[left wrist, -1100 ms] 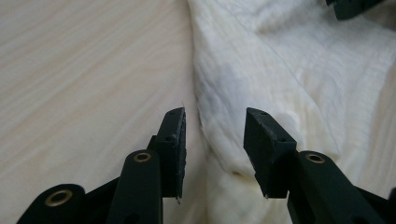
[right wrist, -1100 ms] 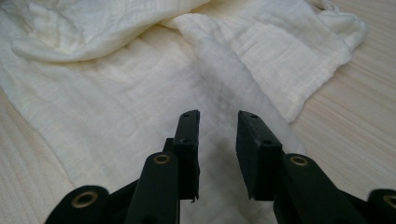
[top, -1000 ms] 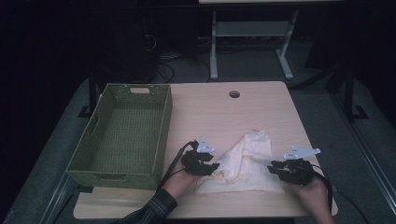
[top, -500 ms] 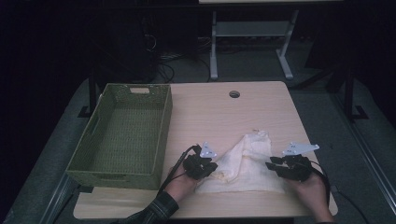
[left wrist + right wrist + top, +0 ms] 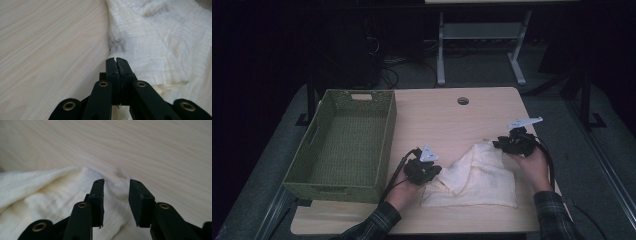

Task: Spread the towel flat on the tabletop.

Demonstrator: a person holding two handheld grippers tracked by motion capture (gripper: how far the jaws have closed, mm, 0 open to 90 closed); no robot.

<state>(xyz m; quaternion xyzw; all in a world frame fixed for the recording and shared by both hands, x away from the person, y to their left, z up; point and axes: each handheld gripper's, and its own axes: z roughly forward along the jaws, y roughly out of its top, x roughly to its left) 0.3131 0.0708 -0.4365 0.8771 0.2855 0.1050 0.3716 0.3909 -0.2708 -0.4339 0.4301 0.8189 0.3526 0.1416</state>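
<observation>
The step in hand looks like taking hold of a cream cloth [image 5: 477, 177] by 2 corners, perhaps to fold it or lift it toward the green basket [image 5: 343, 142] at the left of the table [image 5: 447, 120]; the cloth lies rumpled on the near right part of the tabletop, apart from the basket.

The left gripper [image 5: 116, 60] is clamped tight on the cloth's near-left edge — a sliver of fabric pinched at the tips; its hand [image 5: 404, 192] lies low on the table, jaws pointing right and slightly away.

The right gripper [image 5: 116, 183] stands part open over the cloth's far-right corner, with fabric under and between the jaws but the pads not pressing it; its hand [image 5: 532, 165] is at the cloth's far right, jaws aimed left.

The next move — by my judgement — calls for closing the right jaws on that corner, low enough to catch the fabric.
</observation>
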